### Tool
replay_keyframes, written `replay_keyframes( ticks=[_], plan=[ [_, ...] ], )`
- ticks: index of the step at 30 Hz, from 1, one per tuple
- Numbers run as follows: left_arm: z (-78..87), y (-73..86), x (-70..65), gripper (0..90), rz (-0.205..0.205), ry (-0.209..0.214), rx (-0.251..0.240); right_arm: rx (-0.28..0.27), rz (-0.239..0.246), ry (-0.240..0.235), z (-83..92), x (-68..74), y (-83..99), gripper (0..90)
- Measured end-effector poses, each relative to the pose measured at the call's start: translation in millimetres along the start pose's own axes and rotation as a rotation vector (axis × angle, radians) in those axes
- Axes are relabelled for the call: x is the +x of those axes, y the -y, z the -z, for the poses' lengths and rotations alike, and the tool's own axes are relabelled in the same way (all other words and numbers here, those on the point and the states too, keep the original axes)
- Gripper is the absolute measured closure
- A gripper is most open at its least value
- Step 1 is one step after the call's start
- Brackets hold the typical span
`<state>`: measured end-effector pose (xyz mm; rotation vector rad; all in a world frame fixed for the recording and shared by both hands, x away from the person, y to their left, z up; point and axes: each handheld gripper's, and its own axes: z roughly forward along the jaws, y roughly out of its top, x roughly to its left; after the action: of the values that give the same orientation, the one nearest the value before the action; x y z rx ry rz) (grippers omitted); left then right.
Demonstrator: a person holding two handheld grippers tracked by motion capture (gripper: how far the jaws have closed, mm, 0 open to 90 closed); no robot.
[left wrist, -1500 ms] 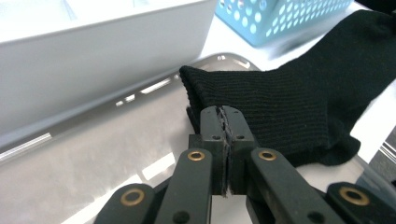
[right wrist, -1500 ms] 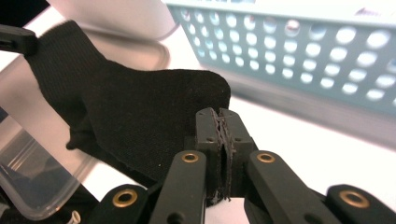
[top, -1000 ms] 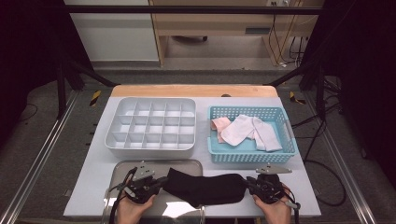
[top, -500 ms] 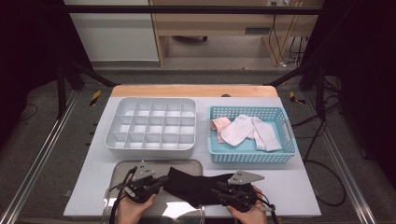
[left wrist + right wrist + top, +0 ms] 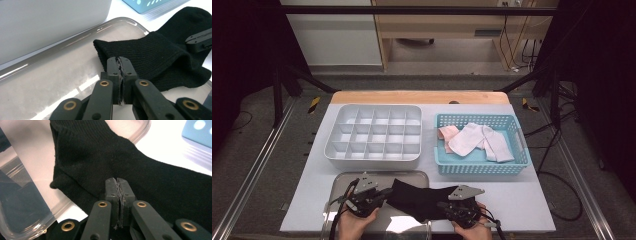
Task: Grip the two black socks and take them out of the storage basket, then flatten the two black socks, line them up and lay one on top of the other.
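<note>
A: Where's the black sock (image 5: 422,199) right now?

B: At the near edge of the table, draped half over the clear plastic tray (image 5: 343,181) and half over the white tabletop (image 5: 532,200). The left gripper (image 5: 384,192) has its cuff end; the right gripper (image 5: 443,204) has just been closing its jaws and now pinches the sock nearer the middle.

A: Are both really clamped on cloth?

B: In the left gripper view the jaws are pressed together with the ribbed edge caught between them. In the right gripper view they're also pressed tight, biting a fold of the knit.

A: So this looks like folding. How should it go?

B: I'd judge so. Keep both pinches firm, lift just enough to clear the tray rim, and bring one end over the other so the edges line up. The knit is soft and stretchy, so pulling the hands apart would only distort it.

A: And the rest of the table?

B: A white divided organiser (image 5: 373,137) sits at far left, a rigid grid of small square cells. To its right is a light blue perforated basket (image 5: 512,167) holding pale socks (image 5: 477,141), limp and crumpled. The tray is glossy and smooth, so the sock may slide on it.
</note>
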<state>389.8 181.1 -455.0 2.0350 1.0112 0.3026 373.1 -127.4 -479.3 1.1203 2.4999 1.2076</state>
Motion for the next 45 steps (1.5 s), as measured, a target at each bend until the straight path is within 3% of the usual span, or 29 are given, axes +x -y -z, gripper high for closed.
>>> replay_keyframes(
  ticks=[4,9,14,15,19,20,22,23,26,27,30,32,33,37,43,45],
  plan=[
    [2.5,-0.9,1.3,87.5,0.004,0.007,-0.007,-0.081,-0.023,-0.041,18.6,-2.4,-5.8,89.0],
    [4.4,-2.1,1.0,87.5,0.015,0.028,-0.014,-0.109,-0.035,-0.094,35.3,-1.0,-6.2,89.2],
    [2.4,-0.9,1.4,87.4,0.010,0.035,0.016,-0.072,-0.046,-0.119,33.5,-0.3,-4.2,88.9],
    [-0.7,0.6,1.6,87.3,0.007,0.036,0.034,-0.028,-0.045,-0.123,27.8,-0.7,-3.0,88.4],
    [-5.3,0.8,0.2,87.0,-0.003,0.034,0.063,0.011,-0.033,-0.092,21.8,-0.6,-1.2,84.4],
    [-6.9,0.8,-1.3,86.2,-0.016,0.025,0.067,0.006,-0.033,-0.079,21.8,-1.1,-0.1,78.6],
    [-7.4,1.0,-1.7,83.6,-0.020,0.019,0.070,-0.005,-0.032,-0.078,23.2,-2.3,0.1,77.8],
    [-7.4,2.1,-2.0,80.8,-0.018,0.005,0.058,-0.052,-0.036,-0.063,28.4,-5.3,0.3,72.2],
    [-6.5,3.3,-1.1,69.4,-0.016,-0.009,0.052,-0.090,-0.047,-0.021,36.4,-10.2,0.8,70.7],
    [-6.2,4.5,-0.2,66.0,-0.004,-0.026,0.036,-0.121,-0.067,0.030,45.3,-17.1,2.9,68.4],
    [-6.0,4.8,1.4,63.0,0.002,-0.027,0.027,-0.122,-0.084,0.142,55.8,-30.1,7.8,67.2],
    [-6.1,4.8,1.2,63.0,0.003,-0.024,0.027,-0.118,-0.091,0.167,58.0,-35.0,9.8,67.2],
    [-7.1,5.2,-0.5,64.1,0.009,-0.007,0.025,-0.113,-0.119,0.201,61.0,-43.3,13.6,67.4],
    [-13.5,6.7,-5.6,69.3,0.001,0.000,0.071,-0.079,-0.140,0.197,55.7,-50.3,17.1,69.2],
    [-14.1,4.8,-10.2,81.4,-0.020,-0.020,0.077,-0.035,-0.098,0.199,44.5,-52.7,13.1,86.2],
    [-13.0,5.0,-10.2,82.1,-0.024,-0.019,0.076,-0.055,-0.087,0.205,46.0,-51.5,11.5,86.7]
  ],
)
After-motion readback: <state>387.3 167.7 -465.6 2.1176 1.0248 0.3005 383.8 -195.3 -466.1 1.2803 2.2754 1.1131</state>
